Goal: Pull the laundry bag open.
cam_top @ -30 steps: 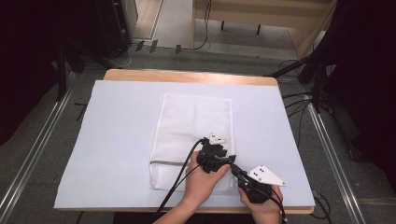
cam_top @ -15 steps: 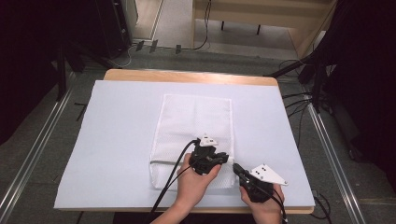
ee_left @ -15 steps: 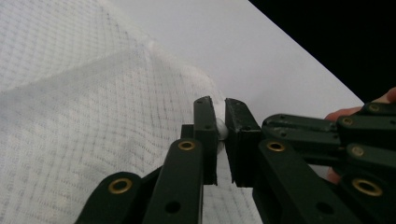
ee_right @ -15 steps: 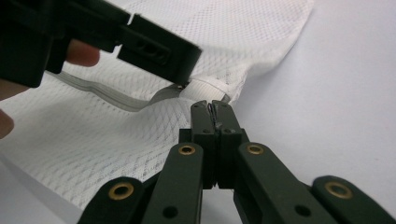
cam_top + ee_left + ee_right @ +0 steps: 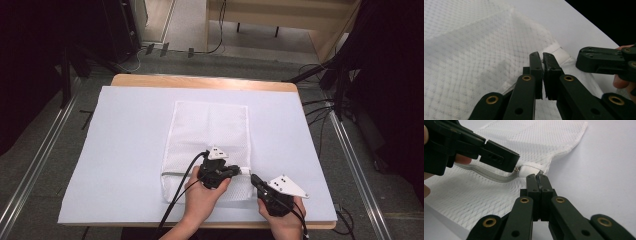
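1. A white mesh laundry bag [image 5: 210,145] lay flat in the middle of the worktop [image 5: 125,150], its zipper [image 5: 486,175] running across the near end
2. The left gripper [image 5: 235,171] had shifted a little along the bag toward the zipper's right end since a second earlier, and its jaws had just been closing; they stood nearly together at the zipper pull [image 5: 517,169], seemingly pinching it, though the contact itself was hidden
3. The right gripper [image 5: 254,178] kept its place, jaws clamped on the white fabric tab [image 5: 530,168] at the bag's corner
4. With the corner pinned and the pull apparently caught, the bag looked ready for the zipper to be drawn leftward and opened
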{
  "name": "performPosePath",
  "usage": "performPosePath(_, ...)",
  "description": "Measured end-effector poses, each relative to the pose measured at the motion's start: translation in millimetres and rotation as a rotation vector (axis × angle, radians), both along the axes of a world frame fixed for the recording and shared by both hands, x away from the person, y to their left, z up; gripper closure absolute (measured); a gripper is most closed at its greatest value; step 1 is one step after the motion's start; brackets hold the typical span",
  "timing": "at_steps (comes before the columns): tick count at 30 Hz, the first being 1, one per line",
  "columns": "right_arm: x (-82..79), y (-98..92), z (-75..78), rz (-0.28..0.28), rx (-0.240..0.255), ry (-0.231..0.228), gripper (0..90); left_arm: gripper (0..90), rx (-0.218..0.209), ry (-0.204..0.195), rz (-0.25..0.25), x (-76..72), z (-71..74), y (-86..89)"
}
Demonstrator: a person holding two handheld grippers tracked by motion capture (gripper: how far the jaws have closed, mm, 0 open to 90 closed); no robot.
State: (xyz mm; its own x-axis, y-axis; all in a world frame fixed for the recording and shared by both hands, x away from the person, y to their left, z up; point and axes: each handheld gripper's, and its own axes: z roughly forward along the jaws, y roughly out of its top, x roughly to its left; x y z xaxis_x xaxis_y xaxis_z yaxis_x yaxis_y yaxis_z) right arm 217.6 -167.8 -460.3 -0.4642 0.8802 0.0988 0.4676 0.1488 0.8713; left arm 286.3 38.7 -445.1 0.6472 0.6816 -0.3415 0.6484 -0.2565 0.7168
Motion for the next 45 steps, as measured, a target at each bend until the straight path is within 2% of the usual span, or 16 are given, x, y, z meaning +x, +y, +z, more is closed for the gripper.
performPosePath(6, -0.2, -0.6, -0.2, -0.002, -0.012, -0.002, 90.0, 87.4, 0.012, -0.004, 0.015, 1.1, -3.2, 8.2)
performPosePath(10, -0.3, -3.1, 0.8, -0.009, -0.013, -0.001, 90.0, 87.4, 0.026, -0.003, 0.033, 1.7, -6.1, 22.3)
performPosePath(20, 0.6, -6.1, 0.2, -0.01, -0.015, 0.018, 90.0, 87.4, 0.039, 0.005, 0.09, -2.9, -10.7, 71.8)
performPosePath(22, 0.0, -5.7, -0.1, -0.007, -0.024, 0.016, 90.0, 87.4, 0.056, -0.004, 0.116, -5.3, -11.1, 83.3)
performPosePath(24, -0.3, -6.1, -0.3, -0.015, -0.036, 0.015, 90.0, 87.4, 0.049, 0.005, 0.143, -6.6, -12.0, 98.2)
performPosePath(26, 0.5, -8.4, -0.3, -0.019, -0.024, 0.021, 90.0, 87.4, 0.055, 0.008, 0.167, -8.1, -12.8, 113.0)
performPosePath(33, 1.6, -11.0, -1.6, -0.025, -0.026, 0.03, 90.0, 87.4, 0.057, 0.017, 0.224, -15.9, -15.2, 151.3)
performPosePath(38, 1.3, -11.5, -2.6, -0.025, -0.03, 0.036, 90.0, 87.3, 0.056, 0.015, 0.246, -21.2, -11.7, 168.7)
performPosePath(43, 0.7, -11.9, -2.0, -0.021, -0.03, 0.038, 90.0, 87.3, 0.081, -0.001, 0.249, -26.9, -8.7, 179.2)
performPosePath(45, 0.3, -12.2, -1.7, -0.02, -0.028, 0.037, 90.0, 87.3, 0.074, -0.003, 0.253, -28.8, -8.0, 182.4)
